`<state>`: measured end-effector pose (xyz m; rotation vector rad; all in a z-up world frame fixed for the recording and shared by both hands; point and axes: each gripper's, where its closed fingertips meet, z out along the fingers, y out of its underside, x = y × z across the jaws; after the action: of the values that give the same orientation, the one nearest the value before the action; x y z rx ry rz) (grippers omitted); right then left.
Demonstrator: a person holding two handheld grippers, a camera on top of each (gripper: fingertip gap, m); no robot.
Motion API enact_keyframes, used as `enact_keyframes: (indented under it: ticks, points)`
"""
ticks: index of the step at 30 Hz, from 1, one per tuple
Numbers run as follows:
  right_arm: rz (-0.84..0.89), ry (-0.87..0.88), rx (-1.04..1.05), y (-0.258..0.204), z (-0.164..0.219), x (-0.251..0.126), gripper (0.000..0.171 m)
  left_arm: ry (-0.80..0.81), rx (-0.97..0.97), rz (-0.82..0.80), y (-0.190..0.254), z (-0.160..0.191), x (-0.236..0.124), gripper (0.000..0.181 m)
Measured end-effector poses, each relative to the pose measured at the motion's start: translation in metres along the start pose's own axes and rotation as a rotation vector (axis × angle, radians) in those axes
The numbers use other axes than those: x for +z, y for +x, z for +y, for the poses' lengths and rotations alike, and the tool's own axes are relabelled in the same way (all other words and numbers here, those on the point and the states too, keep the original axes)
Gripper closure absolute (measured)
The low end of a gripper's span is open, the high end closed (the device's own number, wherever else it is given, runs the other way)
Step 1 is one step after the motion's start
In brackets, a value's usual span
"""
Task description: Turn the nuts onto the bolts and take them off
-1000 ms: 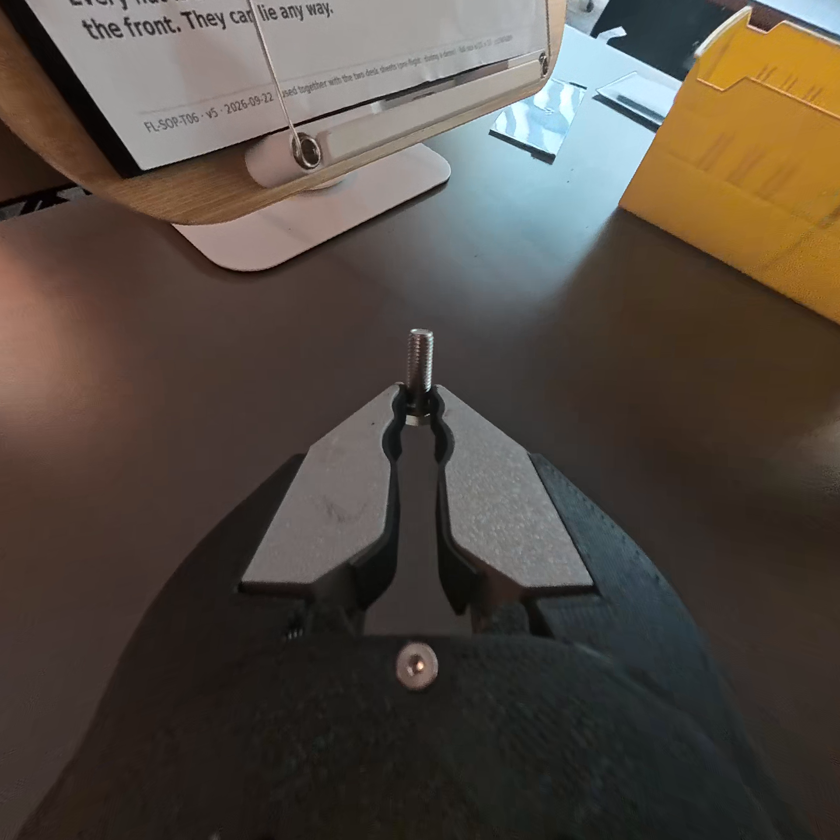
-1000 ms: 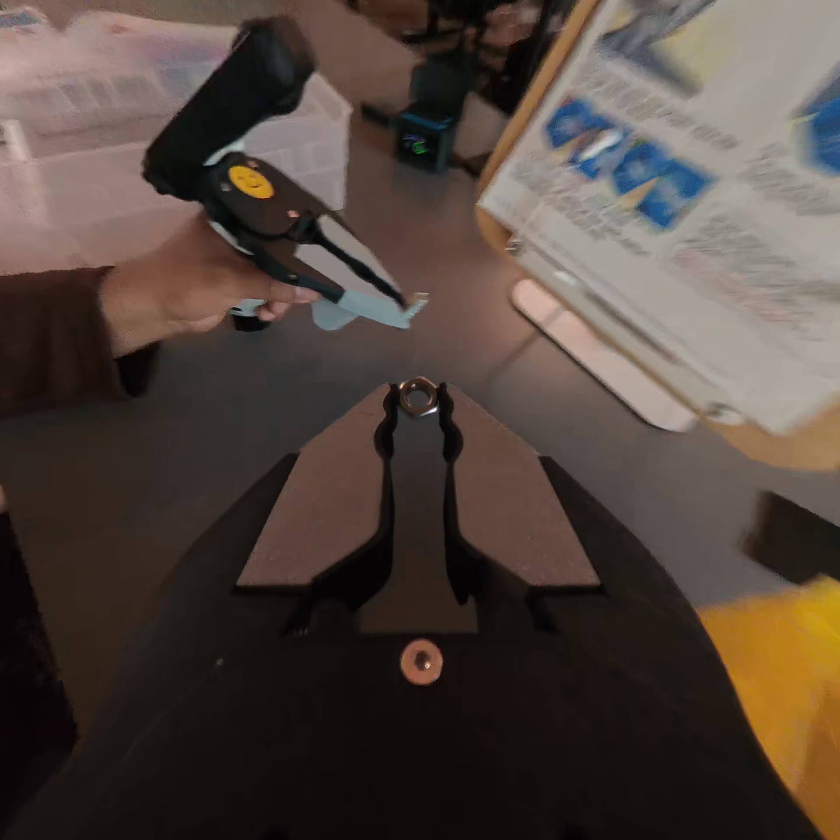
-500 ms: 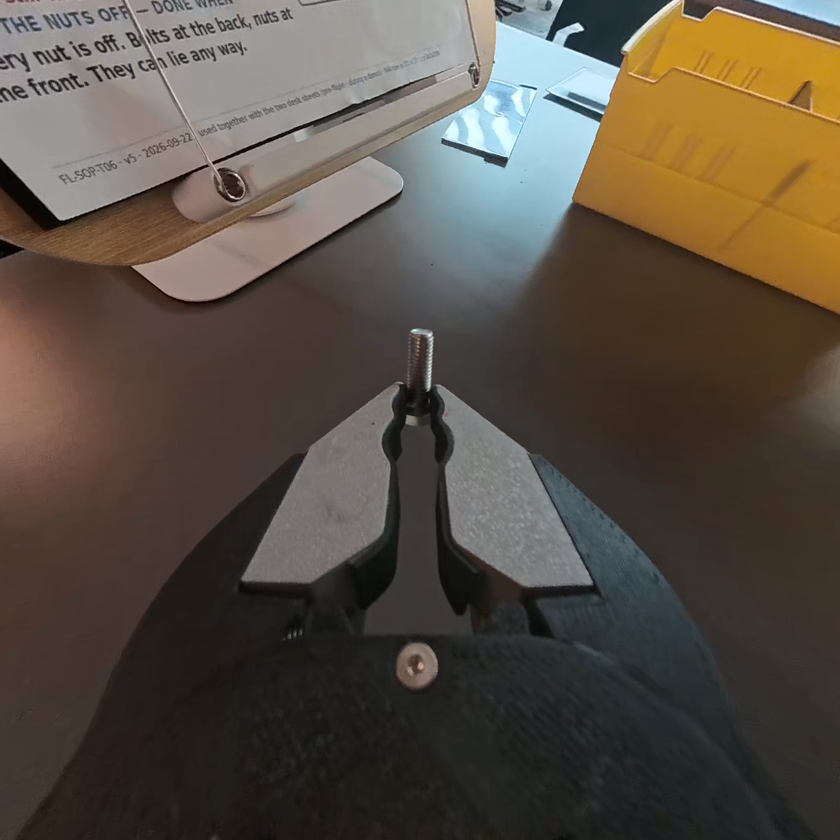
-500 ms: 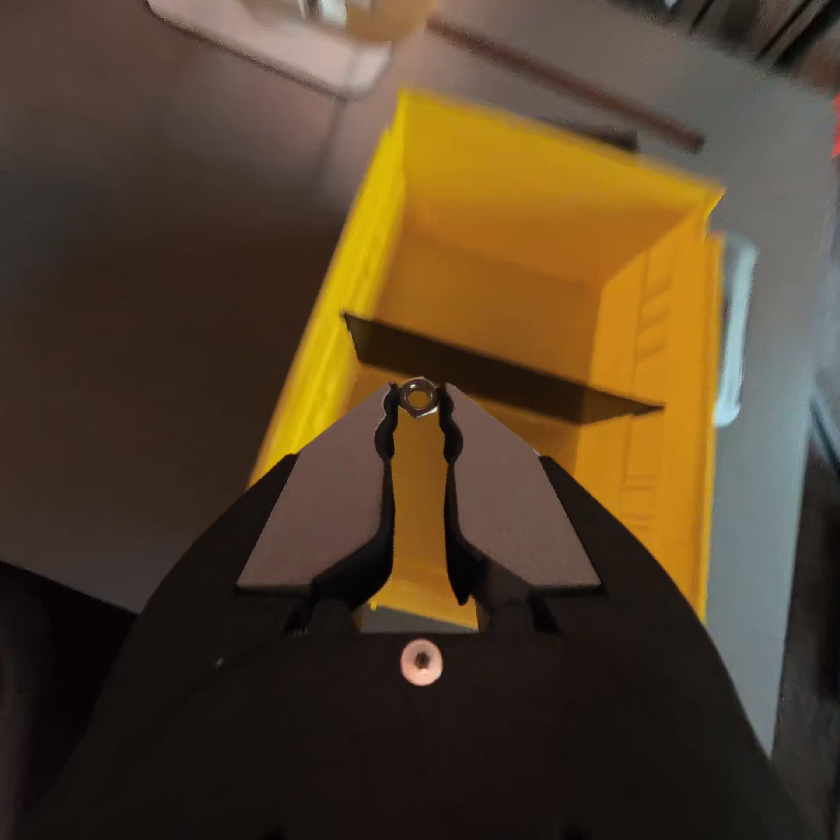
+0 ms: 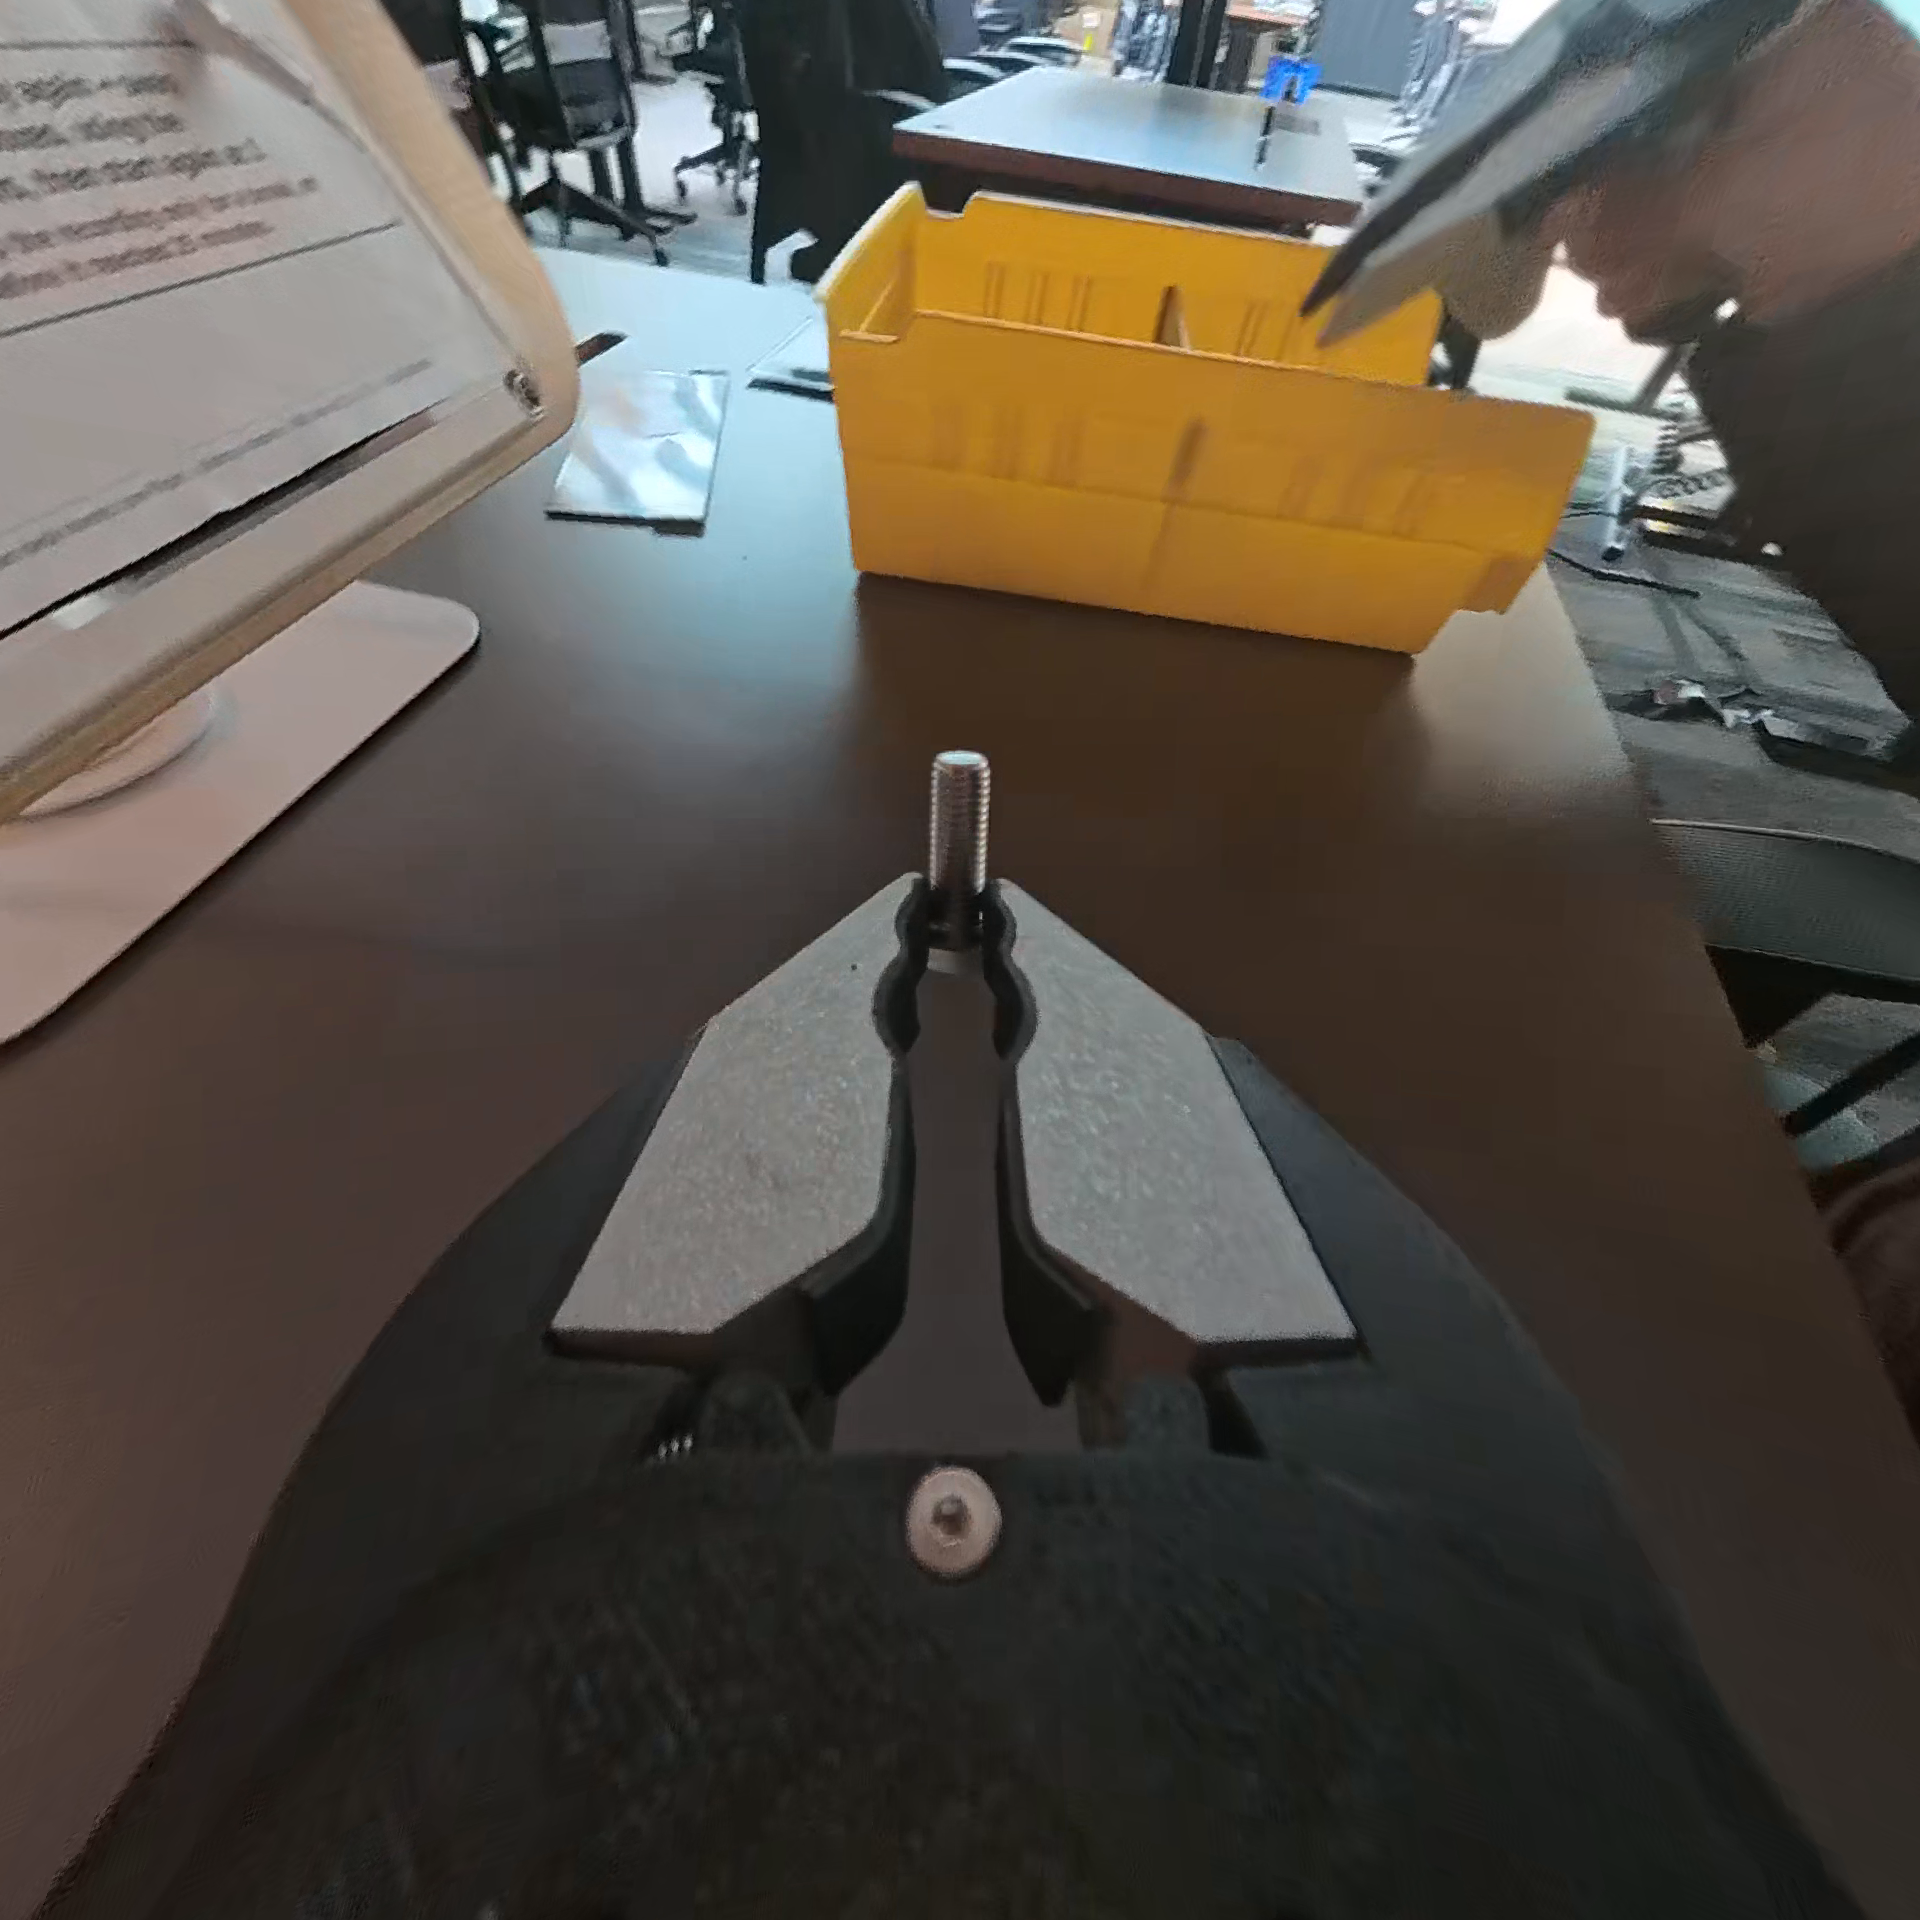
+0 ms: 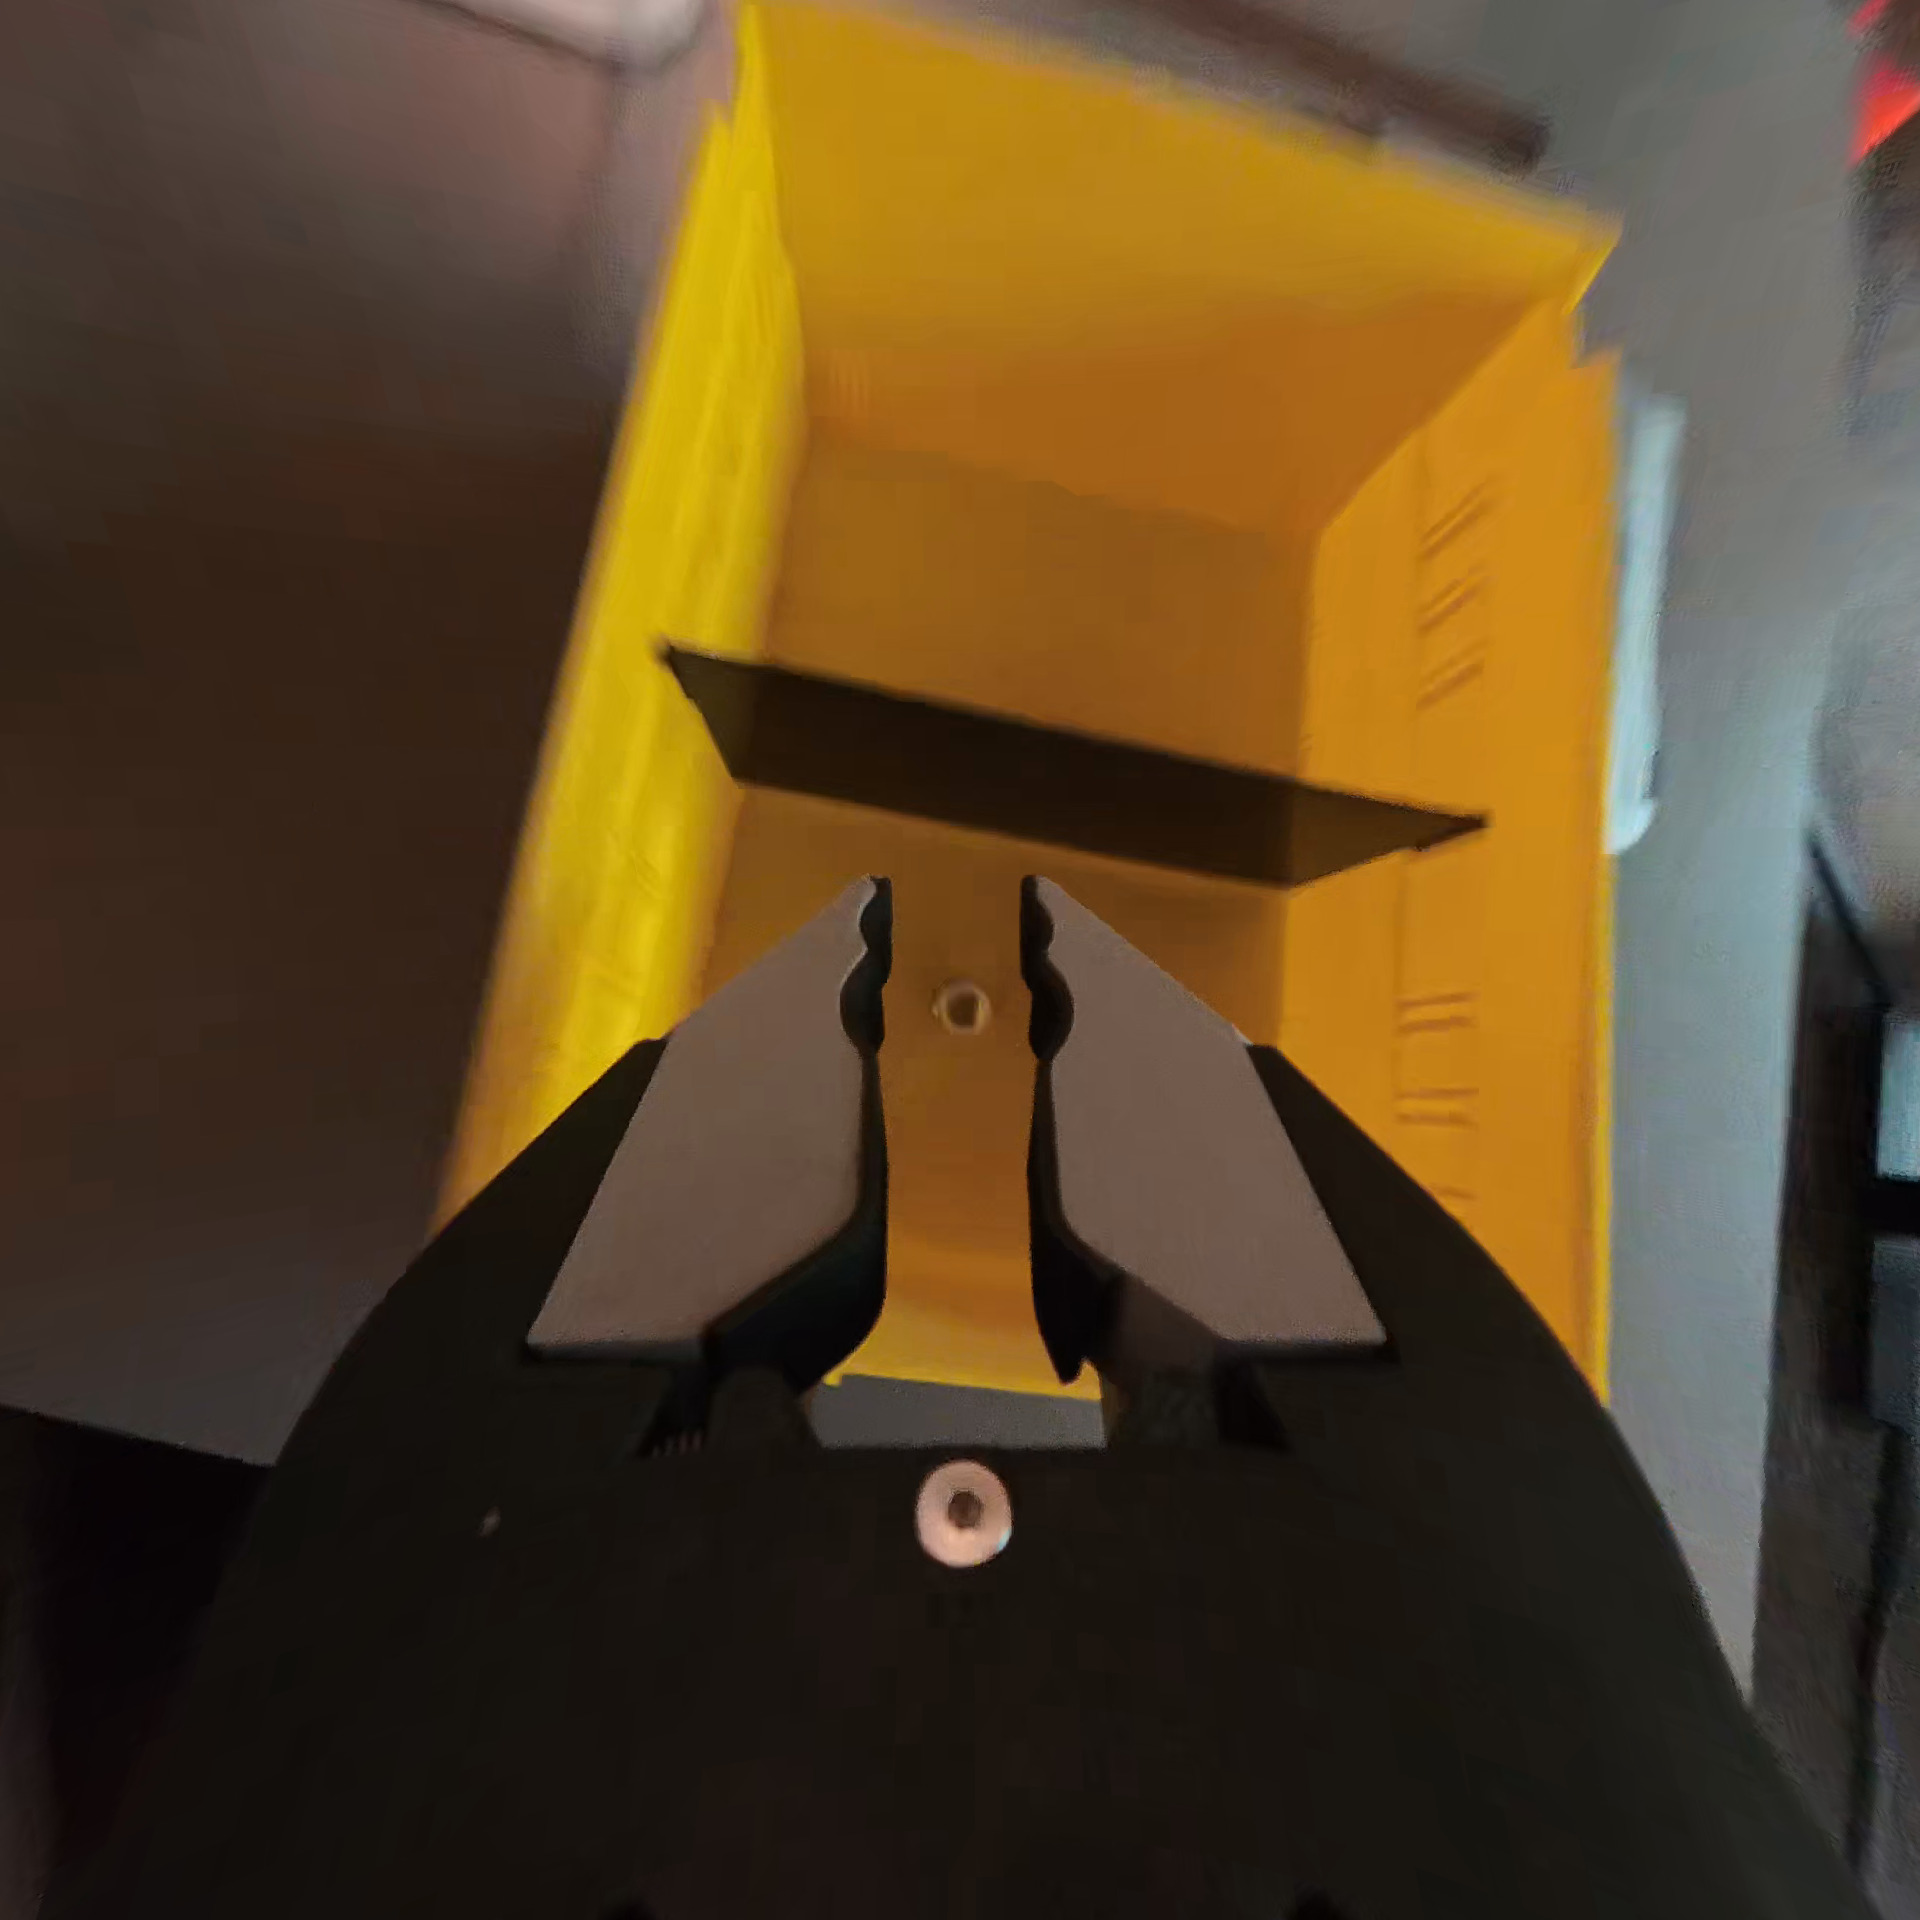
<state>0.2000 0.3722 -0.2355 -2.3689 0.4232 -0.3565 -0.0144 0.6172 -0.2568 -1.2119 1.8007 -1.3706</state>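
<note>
From the left wrist view, the left gripper (image 5: 954,914) pinches a bolt (image 5: 958,831) at its tips, the two fingers pressed in on the lower end so that the threaded shaft sticks straight out past them. It hangs over a dark table (image 5: 623,790). Further back on that table sits a yellow bin (image 5: 1164,488), long side facing this way, with a divider showing above its rim. To the left stands a wooden board on a pale stand (image 5: 239,707), with a printed sheet (image 5: 177,312) clipped to it. A silvery foil packet (image 5: 644,457) lies flat between the stand and the bin. In the upper right corner the right gripper (image 5: 1340,301) shows, blurred, its tips pointing down just over the back rim of the bin, with a person's hand behind it.

From the right wrist view, the right gripper (image 6: 956,904) looks straight down into the yellow bin (image 6: 1455,831). Its fingers are spread apart with nothing between them. A nut (image 6: 959,1006) shows in the gap, blurred and apart from both fingers, in the nearer compartment; whether it lies on the bin floor I cannot tell. A dark divider (image 6: 1039,779) crosses the bin just beyond the fingertips, and the compartment behind it shows bare yellow floor. The dark table (image 6: 312,623) runs along the left of the bin.
</note>
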Motion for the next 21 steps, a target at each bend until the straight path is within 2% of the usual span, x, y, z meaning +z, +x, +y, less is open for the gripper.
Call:
enact_keyframes:
  ticks: [2,5,7,9,15,17,19,21]
  points:
    - [-0.049,0.17,-0.013,-0.026,-0.038,-0.026,0.149,0.028,0.02,0.051,0.012,-0.007,0.0,0.174]
    - [-0.306,0.397,-0.083,-0.109,-0.089,-0.054,0.146,0.081,0.036,0.139,0.031,-0.017,-0.001,0.174]
    - [-0.516,0.452,-0.139,-0.172,-0.104,-0.056,0.146,0.1,0.049,0.176,0.039,-0.02,-0.001,0.174]
    - [-0.618,0.462,-0.156,-0.214,-0.112,-0.041,0.143,0.104,0.073,0.188,0.044,-0.021,-0.001,0.174]
    - [-0.76,0.459,-0.144,-0.287,-0.126,0.007,0.135,0.164,0.118,0.245,0.062,-0.031,-0.005,0.174]
    - [-0.781,0.43,-0.161,-0.299,-0.124,0.018,0.144,0.171,0.123,0.232,0.062,-0.033,-0.005,0.173]
    - [-0.807,0.436,-0.183,-0.307,-0.125,0.018,0.165,0.164,0.11,0.211,0.058,-0.032,-0.004,0.173]
    - [-0.72,0.435,-0.215,-0.302,-0.127,0.025,0.165,0.166,0.062,0.177,0.048,-0.033,-0.002,0.173]
